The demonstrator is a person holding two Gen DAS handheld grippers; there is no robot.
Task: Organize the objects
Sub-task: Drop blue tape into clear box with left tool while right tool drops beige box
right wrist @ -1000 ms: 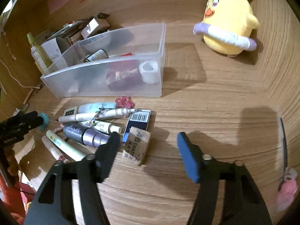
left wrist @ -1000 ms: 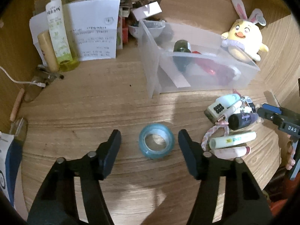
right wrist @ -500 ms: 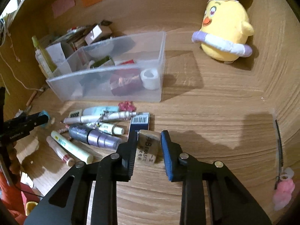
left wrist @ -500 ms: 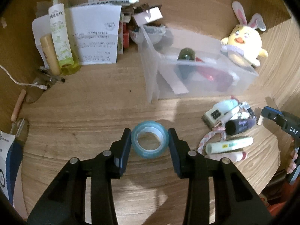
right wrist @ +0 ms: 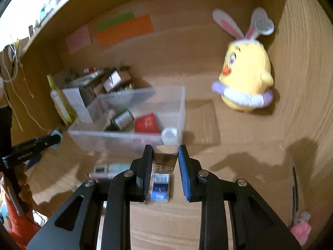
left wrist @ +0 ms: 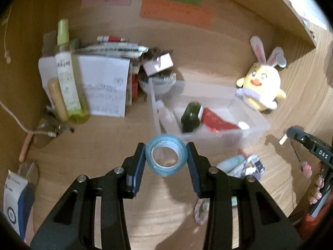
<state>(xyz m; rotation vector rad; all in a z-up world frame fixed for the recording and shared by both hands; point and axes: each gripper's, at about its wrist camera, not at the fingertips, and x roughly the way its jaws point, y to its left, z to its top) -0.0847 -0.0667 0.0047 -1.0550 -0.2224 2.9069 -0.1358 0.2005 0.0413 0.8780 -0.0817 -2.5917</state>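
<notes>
Gripping a translucent blue roll of adhesive tape across its outer rim, the left tool holds it clear of the wooden surface. Contact is on two narrow arcs of a smooth, round wall only. Risk: the roll could pivot or squirt out from between the pads if the wrist tilts or the squeeze eases.

The right tool is clamped on a small grey-white rectangular eraser with printed lettering, also lifted off the surface. The eraser sits near the fingertips, with little pad overlap. Risk: it could slip out forward during travel.

Ahead of both stands the clear rectangular plastic bin, judged the likely destination. It already holds a dark green bottle, a red packet and a small white roll. Risk: a low approach could strike the bin's near wall and shove the light container; two tools entering together could collide over the opening.

Loose pens and tubes lie below the left tool, on the surface just in front of the bin; a dropped item would land among them. Both views are motion-blurred, so fine contact detail is uncertain.
</notes>
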